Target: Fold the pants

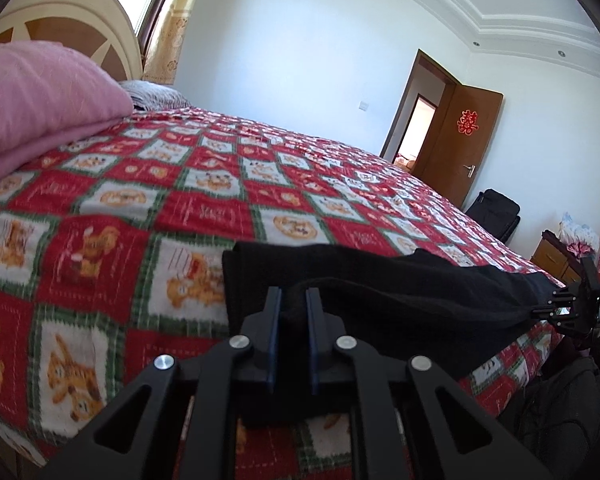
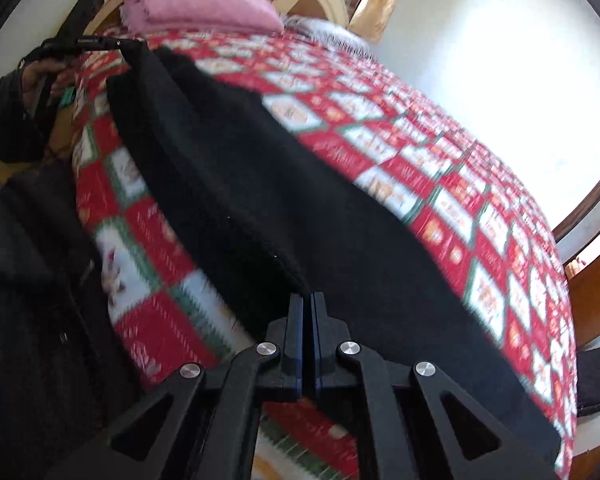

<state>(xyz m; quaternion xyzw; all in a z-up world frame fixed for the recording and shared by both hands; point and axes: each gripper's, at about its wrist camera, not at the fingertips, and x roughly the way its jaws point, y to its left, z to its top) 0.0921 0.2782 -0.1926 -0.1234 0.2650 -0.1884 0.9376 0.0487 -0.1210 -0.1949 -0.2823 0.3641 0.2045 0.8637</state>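
The black pants lie stretched along the near edge of the bed. My left gripper is shut on a thick bunched edge of the pants at one end. My right gripper is shut on the pants at the other end. The right gripper also shows far right in the left wrist view, pinching the cloth. The left gripper shows at upper left in the right wrist view, holding the far end. The cloth hangs taut between the two grippers, slightly above the bedspread.
The bed has a red, white and green checked cartoon bedspread. A folded pink blanket lies by the cream headboard. An open brown door, a black bag and a wooden nightstand stand beyond the bed.
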